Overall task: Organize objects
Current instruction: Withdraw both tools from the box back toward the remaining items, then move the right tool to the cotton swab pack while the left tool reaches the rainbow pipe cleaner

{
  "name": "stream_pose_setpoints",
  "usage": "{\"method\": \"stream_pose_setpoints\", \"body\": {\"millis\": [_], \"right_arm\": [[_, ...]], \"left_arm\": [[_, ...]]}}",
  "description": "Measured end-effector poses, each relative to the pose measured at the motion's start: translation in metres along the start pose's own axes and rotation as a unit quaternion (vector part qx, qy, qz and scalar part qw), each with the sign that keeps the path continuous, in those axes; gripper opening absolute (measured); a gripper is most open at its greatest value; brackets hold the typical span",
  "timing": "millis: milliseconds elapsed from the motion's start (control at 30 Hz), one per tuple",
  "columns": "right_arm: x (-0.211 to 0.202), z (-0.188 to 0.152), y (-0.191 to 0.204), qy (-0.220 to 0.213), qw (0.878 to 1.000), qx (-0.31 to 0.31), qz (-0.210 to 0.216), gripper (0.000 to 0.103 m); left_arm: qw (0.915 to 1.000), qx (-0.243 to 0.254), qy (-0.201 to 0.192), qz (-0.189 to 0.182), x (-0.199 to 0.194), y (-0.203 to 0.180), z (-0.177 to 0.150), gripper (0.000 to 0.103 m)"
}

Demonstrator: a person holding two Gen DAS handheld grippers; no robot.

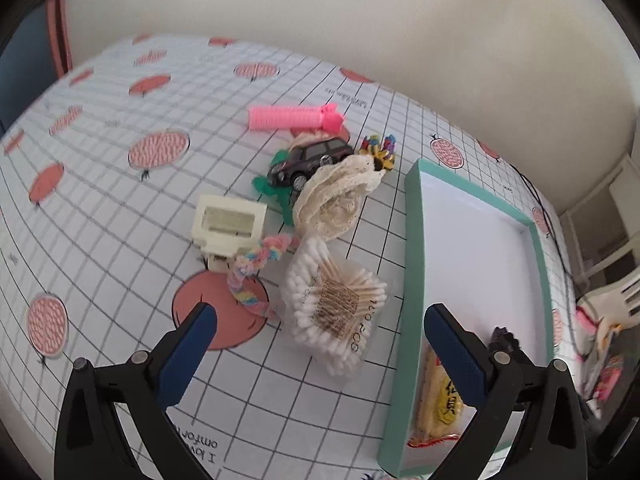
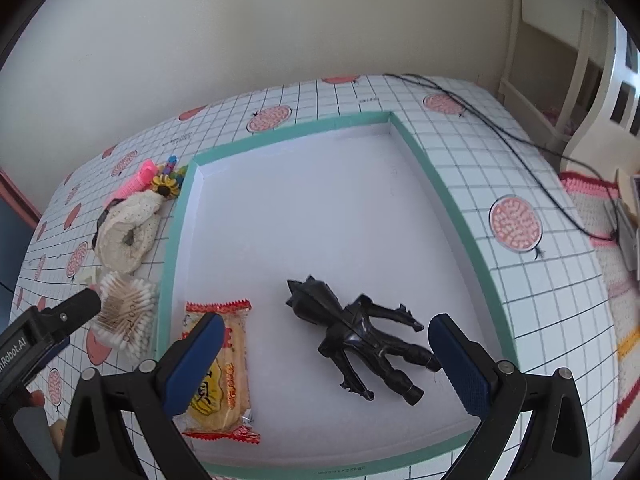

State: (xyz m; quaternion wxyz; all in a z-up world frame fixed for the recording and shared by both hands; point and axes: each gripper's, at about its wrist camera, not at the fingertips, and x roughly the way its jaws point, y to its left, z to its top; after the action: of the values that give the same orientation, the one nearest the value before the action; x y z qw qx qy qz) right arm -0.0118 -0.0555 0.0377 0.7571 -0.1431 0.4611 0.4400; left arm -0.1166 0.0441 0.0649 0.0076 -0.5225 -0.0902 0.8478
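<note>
Two items sit in the teal tray (image 2: 448,200) — a snack packet (image 2: 224,364) and a black action figure (image 2: 360,340). My right gripper (image 2: 326,356) hovers above, fingers spread, empty. My left gripper (image 1: 320,348), also wide and empty, faces the cotton swabs (image 1: 332,304), toy car (image 1: 310,158) and pink hair roller (image 1: 292,117) — none yet sorted.

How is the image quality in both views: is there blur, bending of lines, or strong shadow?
Left wrist view: grid lines of the tablecloth bend strongly, edges look soft, the cotton swabs are fairly sharp. Right wrist view: the tray rim curves, light is even, the black figure casts only a faint shadow.
</note>
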Motion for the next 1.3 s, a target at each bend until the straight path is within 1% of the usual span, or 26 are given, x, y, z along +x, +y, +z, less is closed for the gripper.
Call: {"method": "stream_pose_setpoints", "body": {"millis": [100,200,267,367,500,567,633,833,1000,1100,1200,1300], "right_arm": [[-0.014,0.010,0.009,-0.018,1.000,0.006,0.015,0.103],[-0.024,0.022,0.022,-0.027,0.999,0.009,0.031,0.103],[-0.030,0.030,0.033,-0.032,0.999,0.005,0.041,0.103],[-0.035,0.040,0.052,-0.030,0.999,-0.010,0.043,0.103],[-0.036,0.050,0.073,-0.026,0.998,-0.018,0.052,0.103],[-0.033,0.053,0.082,-0.019,0.998,-0.014,0.061,0.103],[-0.027,0.055,0.092,-0.007,0.997,-0.013,0.075,0.103],[-0.007,0.059,0.121,0.024,0.997,-0.032,0.070,0.103],[0.009,0.058,0.137,0.056,0.994,-0.032,0.083,0.103],[0.019,0.053,0.141,0.069,0.995,-0.034,0.071,0.103],[0.031,0.049,0.141,0.088,0.993,-0.025,0.073,0.103],[0.039,0.048,0.141,0.103,0.992,-0.023,0.073,0.103]], "left_arm": [[0.9995,-0.026,0.010,-0.013,-0.006,0.012,0.011,0.103],[0.9995,-0.028,-0.008,-0.015,-0.022,0.018,0.025,0.103],[0.9993,-0.027,-0.013,-0.021,-0.032,0.021,0.035,0.103],[0.9995,-0.020,-0.005,-0.023,-0.042,0.025,0.050,0.103],[0.9995,-0.027,0.005,-0.013,-0.049,0.036,0.066,0.103],[0.9994,-0.033,0.003,-0.012,-0.049,0.046,0.073,0.103],[0.9994,-0.035,0.005,0.003,-0.048,0.055,0.079,0.103],[0.9989,-0.043,0.007,0.017,-0.040,0.075,0.092,0.103],[0.9986,-0.036,0.022,0.033,-0.024,0.079,0.099,0.103],[0.9983,-0.031,0.035,0.035,-0.013,0.079,0.101,0.103],[0.9981,-0.028,0.040,0.037,-0.008,0.077,0.099,0.103],[0.9974,-0.030,0.057,0.034,0.001,0.078,0.092,0.103]]}}
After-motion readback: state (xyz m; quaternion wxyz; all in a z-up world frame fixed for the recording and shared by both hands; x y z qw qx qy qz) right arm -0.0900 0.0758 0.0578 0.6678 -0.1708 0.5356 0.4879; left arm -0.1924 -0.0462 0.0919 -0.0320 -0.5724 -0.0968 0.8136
